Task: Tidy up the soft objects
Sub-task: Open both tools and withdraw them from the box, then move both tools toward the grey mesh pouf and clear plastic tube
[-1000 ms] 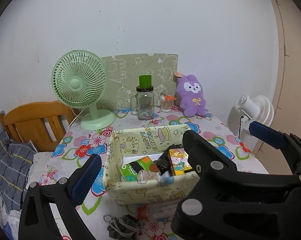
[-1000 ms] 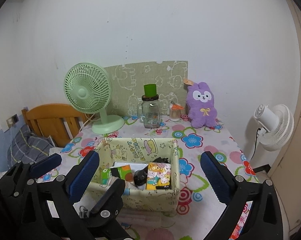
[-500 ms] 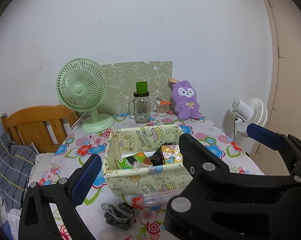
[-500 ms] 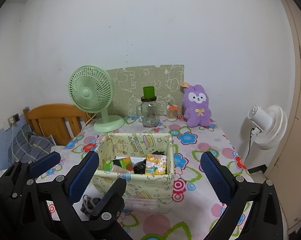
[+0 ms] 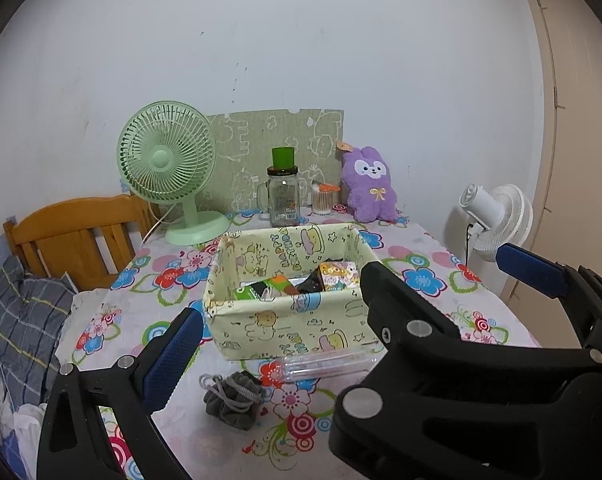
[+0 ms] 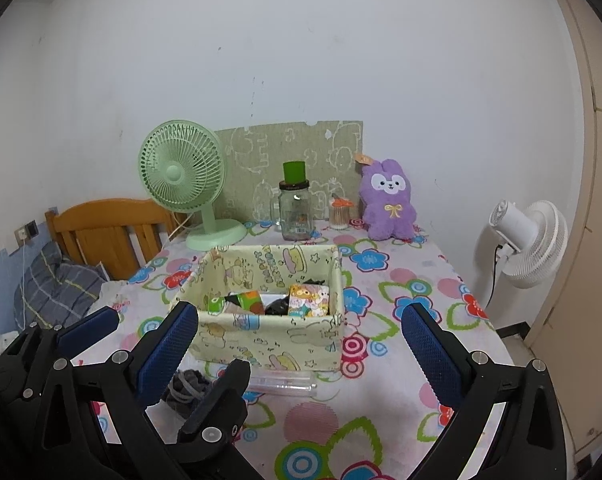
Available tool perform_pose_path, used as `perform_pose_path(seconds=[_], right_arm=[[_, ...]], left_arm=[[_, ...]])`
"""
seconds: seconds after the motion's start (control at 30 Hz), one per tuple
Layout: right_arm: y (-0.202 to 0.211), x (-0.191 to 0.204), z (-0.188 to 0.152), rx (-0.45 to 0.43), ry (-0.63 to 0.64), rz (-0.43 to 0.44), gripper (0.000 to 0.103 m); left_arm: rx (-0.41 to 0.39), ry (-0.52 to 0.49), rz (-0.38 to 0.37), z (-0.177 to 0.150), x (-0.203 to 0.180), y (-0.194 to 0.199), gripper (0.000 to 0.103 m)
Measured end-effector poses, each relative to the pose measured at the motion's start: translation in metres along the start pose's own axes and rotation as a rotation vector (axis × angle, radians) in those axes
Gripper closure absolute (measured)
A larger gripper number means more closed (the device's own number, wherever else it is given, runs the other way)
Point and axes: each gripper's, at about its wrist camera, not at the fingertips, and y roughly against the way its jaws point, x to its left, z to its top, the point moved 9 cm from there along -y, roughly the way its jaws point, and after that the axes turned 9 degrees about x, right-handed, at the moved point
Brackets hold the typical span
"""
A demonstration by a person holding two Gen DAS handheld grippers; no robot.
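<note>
Both claws, the left gripper and the right gripper, stood wide and empty, so I judged the gray pouch needed a low, centered pinch before going into the fabric box.

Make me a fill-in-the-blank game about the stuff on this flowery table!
1. The plush bunny by the wall is ____.
2. The grey drawstring pouch lies on the table, ____ the fabric box.
3. The desk fan beside the glass jar is ____.
4. Both the left tool and right tool are ____ and hold nothing.

Missing words: purple; outside; green; open
</note>
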Motion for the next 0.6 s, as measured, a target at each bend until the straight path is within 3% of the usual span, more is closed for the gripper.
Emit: perform_pose_path(seconds=[0.6], right_arm=[[-0.023, -0.001, -0.038, 0.042, 0.004, 0.004, 0.0]], left_arm=[[0.055, 0.016, -0.031, -0.039, -0.001, -0.024, 0.0]])
